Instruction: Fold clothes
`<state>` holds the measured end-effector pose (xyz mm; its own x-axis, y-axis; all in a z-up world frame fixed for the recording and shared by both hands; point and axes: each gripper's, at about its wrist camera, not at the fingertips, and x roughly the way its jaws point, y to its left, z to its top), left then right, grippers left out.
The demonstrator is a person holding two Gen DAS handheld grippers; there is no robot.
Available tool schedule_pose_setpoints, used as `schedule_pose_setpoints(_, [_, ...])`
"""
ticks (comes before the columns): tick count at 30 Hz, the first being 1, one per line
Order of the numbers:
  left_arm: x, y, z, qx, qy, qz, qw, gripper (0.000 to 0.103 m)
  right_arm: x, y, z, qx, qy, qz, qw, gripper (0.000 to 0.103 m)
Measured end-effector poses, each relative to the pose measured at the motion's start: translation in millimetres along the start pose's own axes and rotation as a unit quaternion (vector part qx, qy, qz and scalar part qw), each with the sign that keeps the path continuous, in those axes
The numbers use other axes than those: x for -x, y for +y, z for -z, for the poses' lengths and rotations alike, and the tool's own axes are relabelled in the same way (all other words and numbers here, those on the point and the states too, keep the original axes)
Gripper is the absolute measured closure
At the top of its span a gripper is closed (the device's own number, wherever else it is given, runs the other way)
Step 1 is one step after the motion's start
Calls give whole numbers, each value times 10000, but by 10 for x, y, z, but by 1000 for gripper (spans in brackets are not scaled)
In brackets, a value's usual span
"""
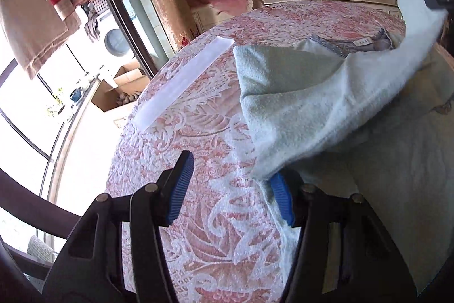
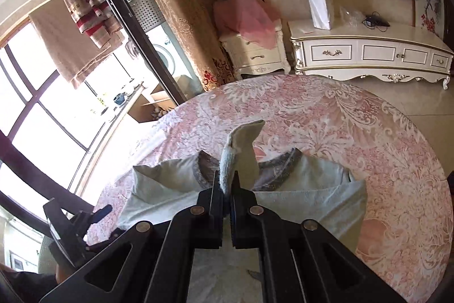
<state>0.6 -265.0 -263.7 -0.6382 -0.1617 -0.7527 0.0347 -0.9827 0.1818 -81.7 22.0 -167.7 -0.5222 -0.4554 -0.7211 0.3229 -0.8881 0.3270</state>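
Observation:
A pale green garment point(image 1: 312, 104) with a grey patterned collar point(image 2: 283, 175) lies on a round table under a pink and white floral cloth point(image 1: 227, 232). My right gripper point(image 2: 227, 185) is shut on a fold of the sleeve point(image 2: 241, 144), which sticks up past its tips. In the left wrist view that sleeve rises to the right gripper point(image 1: 437, 0) at the top right. My left gripper point(image 1: 229, 189) is open over the cloth. A garment edge lies against its right blue pad point(image 1: 281, 198), with nothing pressed between the pads. The left gripper point(image 2: 99, 213) also shows in the right wrist view.
A white strip point(image 1: 181, 81) lies on the cloth left of the garment. Beyond the table stand a cream cabinet point(image 2: 369, 53) with a white paper bag point(image 2: 319, 4), and a nightstand under pink fabric point(image 2: 249, 19). A glass door frame point(image 2: 136, 27) and cardboard boxes point(image 1: 119, 93) are at the left.

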Motion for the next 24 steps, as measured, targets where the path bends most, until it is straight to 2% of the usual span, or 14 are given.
schedule_pose_setpoints(2, [-21,4,-2,118,49,23,9999,42,-155,-210,219,-445,306,343,9980,99])
schedule_pose_setpoints(5, [-15,33,8,238,99,108,9996,42,-324,-482,512,-1235,864,601,9867,94])
schedule_pose_setpoints(7, [-2,42,6,232,103,151,9996,42,-264,-519,604,-1420,872,674,9837,92])
schedule_pose_setpoints(10, [31,46,-2,125,76,203,9997,42,-112,-557,685,-1702,737,794,9794,79])
schedule_pose_setpoints(13, [133,62,1,11,-6,278,9996,42,9,-600,685,-1821,692,902,9767,79])
schedule_pose_setpoints(15, [245,87,20,-63,-97,300,9995,42,111,-561,640,-1734,606,1035,9775,79])
schedule_pose_setpoints(17, [402,131,11,-51,-230,324,9992,42,193,-424,557,-1295,504,1136,9838,78])
schedule_pose_setpoints(19, [617,172,-81,68,-531,417,9977,42,222,-276,483,-819,473,1217,9881,78])
schedule_pose_setpoints(22, [825,173,-294,241,-842,658,9940,41,68,-150,425,-340,732,1147,9901,78])
schedule_pose_setpoints(24, [793,120,-436,281,-912,800,9922,40,-71,-124,427,-205,932,1073,9896,78])
